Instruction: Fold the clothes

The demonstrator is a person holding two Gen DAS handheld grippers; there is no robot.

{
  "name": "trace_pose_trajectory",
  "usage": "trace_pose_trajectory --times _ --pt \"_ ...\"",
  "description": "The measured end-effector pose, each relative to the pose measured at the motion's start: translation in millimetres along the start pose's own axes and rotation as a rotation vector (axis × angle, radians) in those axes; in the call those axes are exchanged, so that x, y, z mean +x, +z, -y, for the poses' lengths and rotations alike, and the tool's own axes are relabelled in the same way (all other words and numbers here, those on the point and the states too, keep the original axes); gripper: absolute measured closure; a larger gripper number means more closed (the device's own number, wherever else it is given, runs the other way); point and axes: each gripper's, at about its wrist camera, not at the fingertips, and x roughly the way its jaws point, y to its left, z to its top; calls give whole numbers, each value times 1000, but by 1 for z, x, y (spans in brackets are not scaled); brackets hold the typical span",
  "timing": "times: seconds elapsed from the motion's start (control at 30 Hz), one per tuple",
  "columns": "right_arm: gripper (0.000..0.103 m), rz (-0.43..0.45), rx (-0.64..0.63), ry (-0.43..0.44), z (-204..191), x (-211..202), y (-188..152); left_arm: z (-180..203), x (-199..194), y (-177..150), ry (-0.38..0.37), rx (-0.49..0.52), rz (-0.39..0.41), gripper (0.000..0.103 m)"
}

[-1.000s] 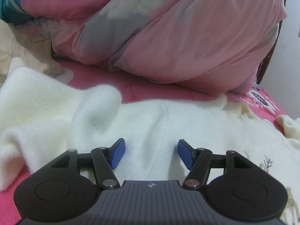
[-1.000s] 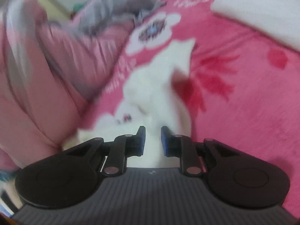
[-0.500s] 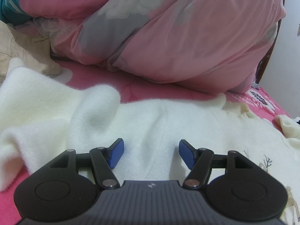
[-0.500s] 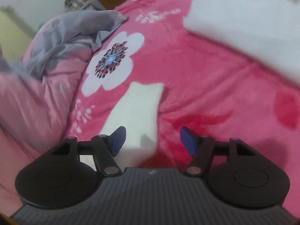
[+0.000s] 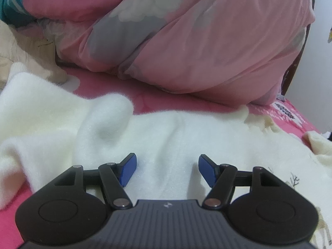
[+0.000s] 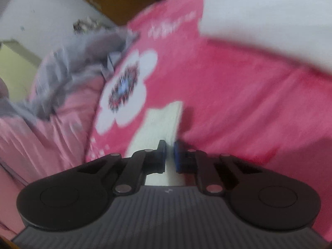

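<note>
The right gripper [image 6: 170, 155] is closing on the cream sleeve [image 6: 164, 122] stretching straight ahead, while the left gripper [image 5: 165, 171] is hovering wide over the sweater body [image 5: 176, 137].

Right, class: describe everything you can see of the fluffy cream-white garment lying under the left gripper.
The fluffy cream-white garment looks like soft, fuzzy fleece. It lies spread but rumpled across the bright pink bed cover, with a raised rounded fold left of centre and thick bunched folds at the left edge. Small printed figures, one like a bare tree, show near its right side. The open left gripper hangs over its near part, jaws apart, gripping nothing.
</note>
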Motion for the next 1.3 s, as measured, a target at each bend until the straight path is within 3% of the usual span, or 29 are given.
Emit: trace_pose_trajectory --times 0.2,0.33,0.57,0.7,0.87,1.0,1.2,1.3 --pt "97 150 -137 -12 5 -87 40 -3 0 0 -10 -16 4 36" --pt "97 203 -205 -85 23 -134 58 -3 0 0 -11 -17 5 36" --pt "97 183 -143 -199 78 -177 67 -4 0 -1 -14 -21 7 36" --pt "97 208 -106 -132 93 -209 65 -5 0 -1 -15 -23 8 36" --pt "98 284 -155 -10 75 -272 60 -5 0 -1 -16 -24 9 36" --pt "98 334 -197 -6 91 -318 41 -7 -1 -1 -22 -34 12 36" --pt "97 243 -96 -108 162 -312 29 -8 -2 -1 -28 -41 13 36" --pt "93 222 -97 -161 175 -305 31 -8 -2 -1 -30 -44 14 36"
